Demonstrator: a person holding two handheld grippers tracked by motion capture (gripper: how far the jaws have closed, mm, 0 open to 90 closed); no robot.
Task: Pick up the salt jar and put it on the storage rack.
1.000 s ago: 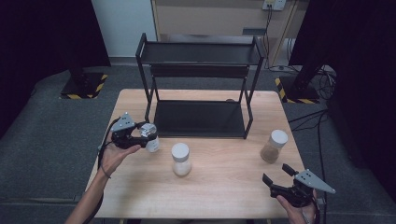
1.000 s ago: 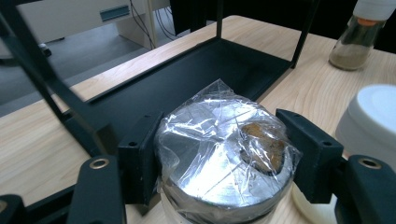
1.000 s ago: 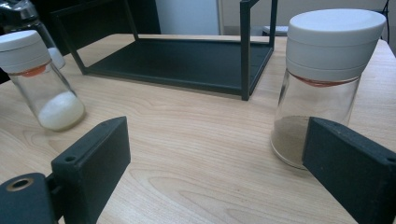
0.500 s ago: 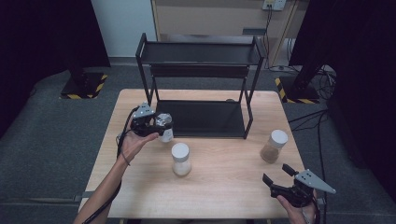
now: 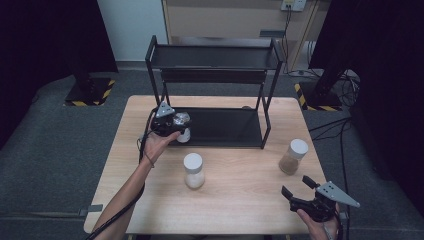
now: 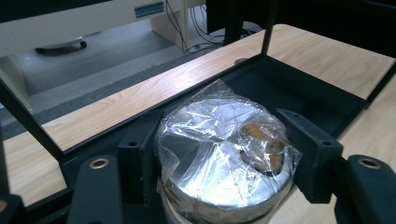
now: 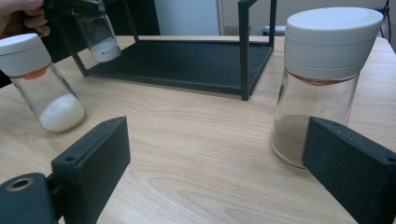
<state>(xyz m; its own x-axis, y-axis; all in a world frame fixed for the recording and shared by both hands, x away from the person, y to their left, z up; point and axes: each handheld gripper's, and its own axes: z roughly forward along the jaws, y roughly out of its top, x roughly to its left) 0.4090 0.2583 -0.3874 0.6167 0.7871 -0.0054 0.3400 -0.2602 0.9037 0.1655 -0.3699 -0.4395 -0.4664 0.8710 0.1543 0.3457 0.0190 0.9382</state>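
Note:
My left gripper [image 5: 176, 123] is shut on a small glass jar [image 5: 183, 129] whose lid is wrapped in crinkled clear film; it holds white powder. It hangs at the front left corner of the black rack's lower shelf [image 5: 225, 127]. In the left gripper view both black jaws press the sides of the wrapped lid [image 6: 219, 154], with the shelf [image 6: 299, 93] just beyond. The right gripper view shows this jar [image 7: 100, 35] at the rack's left post. My right gripper [image 5: 296, 186] stands open near the table's front right, nothing between its jaws [image 7: 219, 158].
A white-lidded jar of white powder [image 5: 193, 170] [image 7: 39, 84] stands mid-table. A white-lidded jar of brown powder [image 5: 294, 156] [image 7: 322, 84] stands at the right, just ahead of my right gripper. The two-tier black rack [image 5: 215, 55] occupies the back of the wooden table [image 5: 240, 210].
My left hand has carried the film-wrapped jar away from the table's left side, to the right and farther back, up to the rack's lower shelf. The right gripper has stayed where it was.

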